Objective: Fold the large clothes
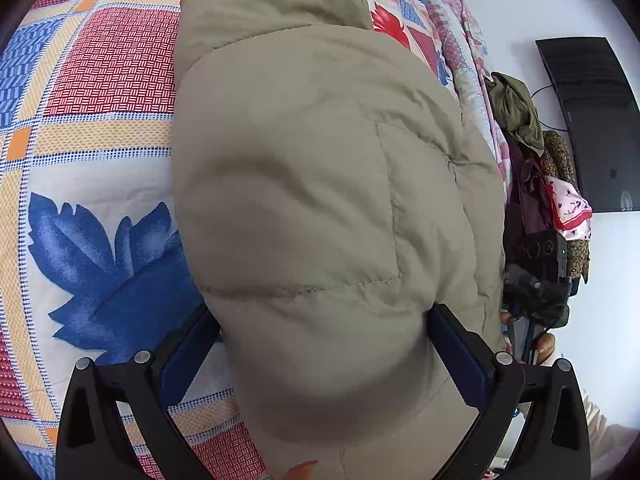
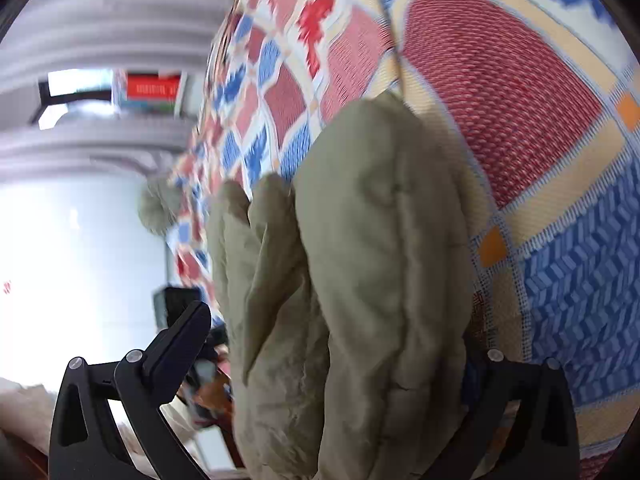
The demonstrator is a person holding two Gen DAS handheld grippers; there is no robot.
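A puffy beige padded jacket point(image 1: 300, 140) lies folded on a bed with a red, blue and orange patterned quilt point(image 1: 100, 60). My left gripper point(image 1: 320, 310) stands wide over the jacket's near end. The padding bulges up between its blue-padded fingers point(image 1: 188, 360) and fills the gap. In the right wrist view the jacket point(image 2: 380, 220) shows as stacked folds on the quilt point(image 2: 500, 80). My right gripper point(image 2: 336, 328) is open. Its left finger point(image 2: 188, 332) stands apart from the fabric, and its right finger is hidden behind the jacket.
The bed's edge runs along the right of the left wrist view. Beyond it stand a heap of clothes point(image 1: 532, 152) and a black screen point(image 1: 592, 120) on a white wall. The other gripper's body point(image 1: 536, 280) and a hand point(image 1: 544, 344) show there. Pale curtains point(image 2: 100, 20) hang beyond the bed.
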